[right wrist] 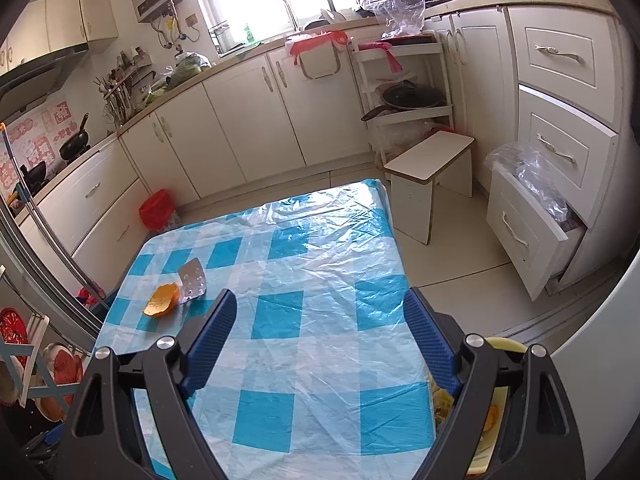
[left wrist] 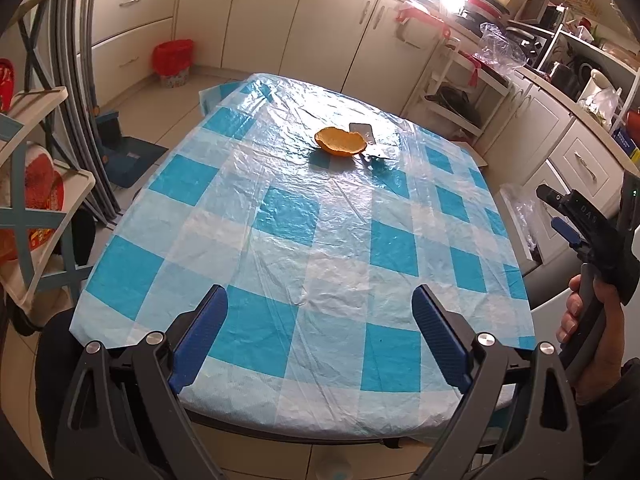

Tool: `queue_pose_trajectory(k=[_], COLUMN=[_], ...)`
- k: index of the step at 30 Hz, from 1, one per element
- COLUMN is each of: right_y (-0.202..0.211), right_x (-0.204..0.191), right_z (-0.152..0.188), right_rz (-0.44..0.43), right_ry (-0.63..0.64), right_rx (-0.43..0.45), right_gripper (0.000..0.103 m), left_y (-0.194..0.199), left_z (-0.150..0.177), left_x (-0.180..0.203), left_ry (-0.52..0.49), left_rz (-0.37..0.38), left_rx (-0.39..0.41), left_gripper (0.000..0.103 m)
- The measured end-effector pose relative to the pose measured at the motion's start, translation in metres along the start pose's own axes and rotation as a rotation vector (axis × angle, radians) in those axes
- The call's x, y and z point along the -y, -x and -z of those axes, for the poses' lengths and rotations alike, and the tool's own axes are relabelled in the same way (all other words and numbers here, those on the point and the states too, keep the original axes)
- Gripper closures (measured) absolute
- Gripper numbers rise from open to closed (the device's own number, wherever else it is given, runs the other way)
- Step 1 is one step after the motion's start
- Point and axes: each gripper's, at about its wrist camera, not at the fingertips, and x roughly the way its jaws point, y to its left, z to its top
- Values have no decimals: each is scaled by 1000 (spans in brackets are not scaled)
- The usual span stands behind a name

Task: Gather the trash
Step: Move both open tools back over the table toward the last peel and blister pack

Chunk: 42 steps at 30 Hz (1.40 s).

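Blue-and-white checked plastic cloth (left wrist: 312, 240) stretched over the bench (left wrist: 328, 432), wrinkled and shiny. Orange peel (left wrist: 341, 142) lying toward 12 o'clock in the left wrist view, cupped side up, with a silvery pill blister pack (left wrist: 364, 132) just beside it at 1 o'clock, touching or nearly so. Same pair seen from the right wrist view at 9 o'clock: peel (right wrist: 162, 300) nearer the cloth's edge, blister pack (right wrist: 193, 280) at its 1 o'clock, tilted. Left gripper (left wrist: 320, 336) spread wide above the near edge of the bench, blue pads (left wrist: 200, 340) apart, nothing between them. Right gripper (right wrist: 320, 344) likewise spread wide over the cloth, nothing pinched, well apart from the peel. Right gripper also visible at 3 o'clock in the left wrist view, held by a hand (left wrist: 588, 316) off the bench's side. Red-lined bin (right wrist: 158, 210) on the floor at 10 o'clock beyond the bench. Small white stool (right wrist: 430, 176) at 1 o'clock; open drawer (right wrist: 528, 236) with clear plastic bags at 3 o'clock.
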Motion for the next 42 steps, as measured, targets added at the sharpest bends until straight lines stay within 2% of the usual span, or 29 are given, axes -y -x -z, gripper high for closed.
queue_pose_trajectory(k=[42], right_y=[-1], right_x=[-5], right_z=[4], right_rz=[-4], right_ry=[10], right_rx=[-5], right_gripper=[21], left_y=[-13], left_z=[1], left_x=[-16], left_ry=[29], left_rz=[-23], left_rx=[-41], left_gripper=[14])
